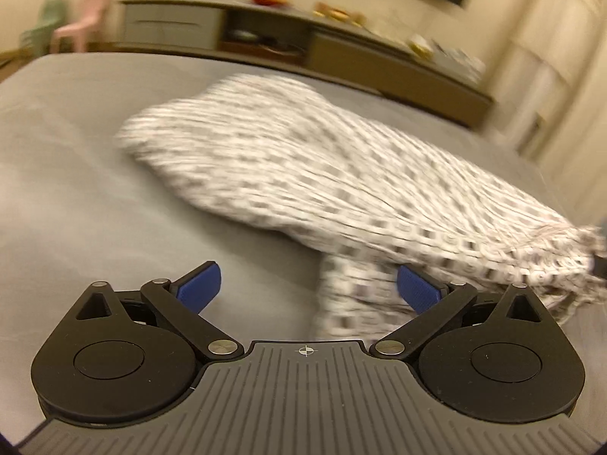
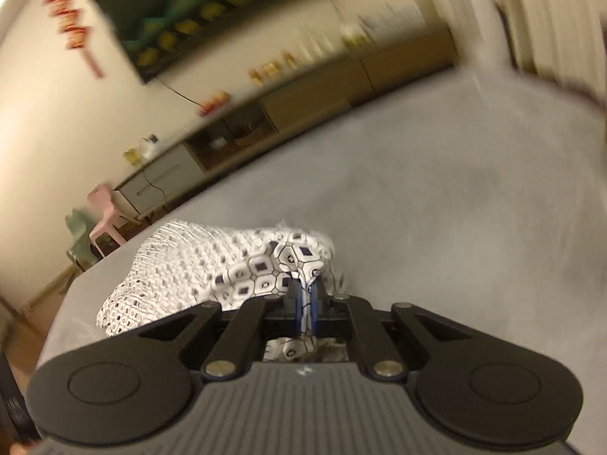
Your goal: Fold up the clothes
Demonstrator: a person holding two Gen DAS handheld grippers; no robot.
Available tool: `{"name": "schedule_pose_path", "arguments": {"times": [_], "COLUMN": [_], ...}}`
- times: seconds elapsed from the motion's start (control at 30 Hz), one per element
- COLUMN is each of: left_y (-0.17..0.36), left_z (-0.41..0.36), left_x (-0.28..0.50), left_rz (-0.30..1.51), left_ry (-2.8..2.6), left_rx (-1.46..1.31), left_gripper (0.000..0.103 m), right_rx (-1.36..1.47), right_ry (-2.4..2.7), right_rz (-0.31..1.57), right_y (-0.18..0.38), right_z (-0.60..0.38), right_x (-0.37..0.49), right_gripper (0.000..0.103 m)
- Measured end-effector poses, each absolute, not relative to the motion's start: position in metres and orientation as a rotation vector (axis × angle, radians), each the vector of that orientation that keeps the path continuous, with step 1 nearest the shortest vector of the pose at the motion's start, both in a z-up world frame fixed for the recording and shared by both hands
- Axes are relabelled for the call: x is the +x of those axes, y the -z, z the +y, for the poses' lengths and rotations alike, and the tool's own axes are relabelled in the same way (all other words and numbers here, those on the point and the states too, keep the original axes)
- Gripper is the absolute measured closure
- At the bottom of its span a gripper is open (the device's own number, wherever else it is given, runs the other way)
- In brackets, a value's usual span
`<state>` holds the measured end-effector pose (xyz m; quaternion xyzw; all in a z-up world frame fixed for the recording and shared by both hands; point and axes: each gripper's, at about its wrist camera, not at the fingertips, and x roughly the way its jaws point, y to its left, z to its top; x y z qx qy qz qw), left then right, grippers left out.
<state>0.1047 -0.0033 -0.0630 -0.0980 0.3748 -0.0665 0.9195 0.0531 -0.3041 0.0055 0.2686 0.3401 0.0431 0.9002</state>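
Right tongs [image 2: 305,299], tilted downward and rolled, pinch the patterned cloth [image 2: 212,265] over the bed [image 2: 436,208]; left tongs [image 1: 307,288] gape, seemingly empty, beside it.

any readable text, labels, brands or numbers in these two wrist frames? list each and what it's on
None legible in either view.
Red hanging decoration on the wall: may carry characters, too blurred to read.
Dark framed picture: only a green and yellow pattern, no text.
Patterned garment in the right gripper: geometric print, no lettering.
Left gripper body: a crosshair mark only, no wording.
Items on the sideboard: too small and blurred.
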Motion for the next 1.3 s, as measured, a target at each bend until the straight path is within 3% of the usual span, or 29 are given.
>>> {"name": "schedule_pose_path", "arguments": {"times": [0.07,0.1,0.13,0.2,0.33,0.4,0.47,0.53,0.6,0.7,0.77,0.83,0.9,1.0,1.07,1.1,1.13,1.2,1.3], "left_y": [0.068,0.068,0.067,0.062,0.016,-0.022,-0.043,-0.041,-0.022,0.008,0.021,0.031,0.033,0.032,0.034,0.035,0.038,0.043,0.047], "left_z": [-0.021,-0.026,-0.029,-0.023,0.027,0.056,0.081,0.094,0.100,0.110,0.117,0.121,0.120,0.118,0.124,0.127,0.131,0.139,0.149], "left_x": [0.107,0.109,0.112,0.118,0.098,0.072,0.052,0.047,0.038,0.022,0.017,0.012,0.007,0.005,0.011,0.014,0.015,0.018,0.023], "left_rz": [0.770,0.756,0.751,0.749,0.597,0.455,0.390,0.458,0.540,0.617,0.621,0.619,0.608,0.586,0.594,0.599,0.609,0.631,0.663], "left_ry": [0.145,0.136,0.130,0.118,0.056,0.010,-0.037,-0.020,0.014,0.035,0.037,0.044,0.060,0.078,0.079,0.079,0.076,0.070,0.049], "left_rx": [-0.163,-0.145,-0.144,-0.191,-0.346,-0.372,-0.352,-0.295,-0.249,-0.232,-0.286,-0.333,-0.341,-0.295,-0.286,-0.283,-0.283,-0.285,-0.312], "left_gripper": [0.025,0.039,0.073,0.103,0.103,0.103,0.103,0.103,0.103,0.103,0.093,0.078,0.072,0.070,0.070,0.071,0.071,0.073,0.085], "right_rx": [0.529,0.497,0.472,0.490,0.600,0.587,0.408,0.205,0.107,0.085,0.034,-0.016,-0.108,-0.280,-0.343,-0.369,-0.376,-0.371,-0.137], "right_ry": [-0.154,-0.177,-0.197,-0.240,-0.410,-0.487,-0.408,-0.278,-0.243,-0.316,-0.389,-0.462,-0.537,-0.625,-0.626,-0.621,-0.602,-0.570,-0.547], "right_rz": [0.682,0.667,0.651,0.592,0.465,0.519,0.666,0.768,0.729,0.661,0.656,0.651,0.677,0.760,0.863,0.901,0.890,0.860,0.693], "right_y": [-0.014,-0.018,-0.023,-0.034,-0.064,-0.066,-0.051,-0.036,-0.043,-0.074,-0.090,-0.107,-0.110,-0.088,-0.060,-0.049,-0.048,-0.050,-0.112], "right_z": [-0.296,-0.291,-0.287,-0.287,-0.302,-0.307,-0.286,-0.261,-0.246,-0.219,-0.184,-0.150,-0.100,-0.011,0.026,0.041,0.042,0.042,-0.011], "right_x": [0.054,0.051,0.049,0.035,0.018,0.026,0.038,0.046,0.042,0.051,0.072,0.093,0.120,0.154,0.169,0.175,0.178,0.181,0.160], "right_gripper": [0.098,0.098,0.098,0.098,0.097,0.094,0.070,0.066,0.065,0.045,0.038,0.025,0.018,0.017,0.031,0.073,0.102,0.103,0.103]}}
